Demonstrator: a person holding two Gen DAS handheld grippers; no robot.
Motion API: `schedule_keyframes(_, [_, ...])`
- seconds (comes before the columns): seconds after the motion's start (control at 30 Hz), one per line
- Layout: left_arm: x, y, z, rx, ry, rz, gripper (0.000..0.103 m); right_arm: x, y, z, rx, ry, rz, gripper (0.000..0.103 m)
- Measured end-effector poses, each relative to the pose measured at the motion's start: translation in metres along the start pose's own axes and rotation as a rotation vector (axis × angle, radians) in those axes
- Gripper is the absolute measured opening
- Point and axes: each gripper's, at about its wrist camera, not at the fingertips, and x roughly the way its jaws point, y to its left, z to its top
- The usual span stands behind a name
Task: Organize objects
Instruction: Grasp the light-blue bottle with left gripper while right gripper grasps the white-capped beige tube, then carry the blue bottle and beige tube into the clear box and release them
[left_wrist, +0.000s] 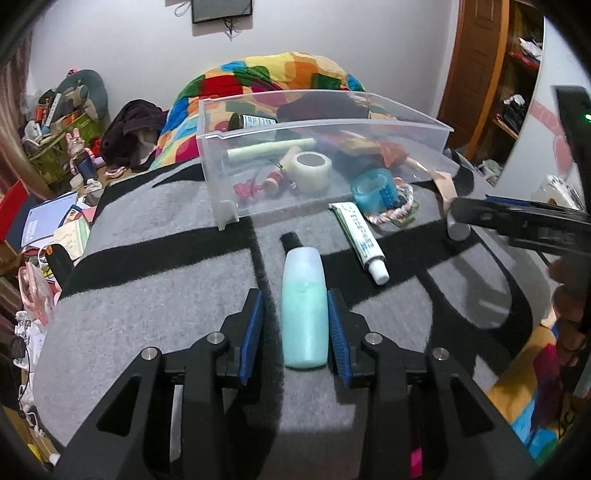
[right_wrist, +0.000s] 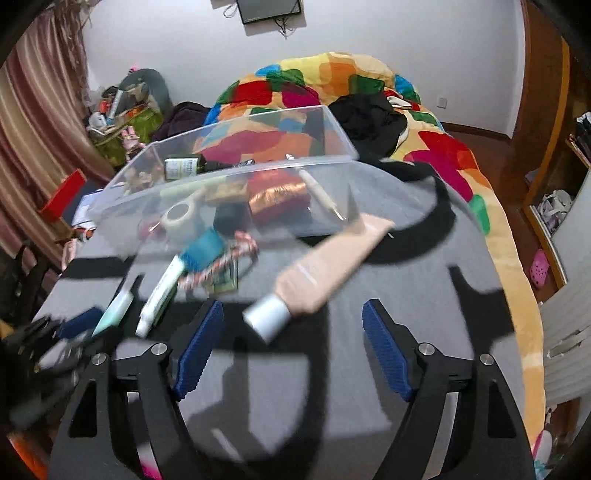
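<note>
Bottle with the pale green stuff lies flat on your grey-and-black blanket, right between the blue pads of your left gripper. There's a gap on the left pad's side and the right one sits just beside it, so you're not squeezing. Past it: a small white tube, a blue tape roll, and the clear bin holding white tape.

Over on your right camera, it's blurry. Your right gripper is spread wide with nothing in it, and the beige tube with its silver cap lies on the blanket between the fingertips, touching neither pad.
</note>
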Motion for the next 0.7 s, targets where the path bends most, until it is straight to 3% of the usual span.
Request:
schedule_keyframes(0.07, [0.001, -0.002, -0.001, -0.005, -0.015, 0.010, 0.035, 0.013, 0.003, 0.000, 0.001, 0.028, -0.007, 0.072])
schedule_keyframes(0.17, [-0.001, -0.005, -0.004, -0.007, -0.031, 0.017, 0.031, 0.015, 0.000, -0.009, -0.010, 0.020, -0.025, 0.048])
schedule_keyframes(0.23, [-0.003, -0.005, -0.005, -0.013, -0.036, 0.011, 0.025, 0.009, -0.007, -0.013, 0.003, 0.014, -0.019, 0.037])
schedule_keyframes(0.37, [-0.006, -0.008, -0.006, -0.024, -0.038, 0.007, 0.024, -0.003, -0.027, -0.022, 0.052, 0.003, -0.014, 0.023])
schedule_keyframes(0.7, [-0.025, -0.004, -0.003, -0.080, -0.076, 0.000, 0.024, -0.046, -0.049, -0.040, 0.076, -0.092, -0.053, 0.019])
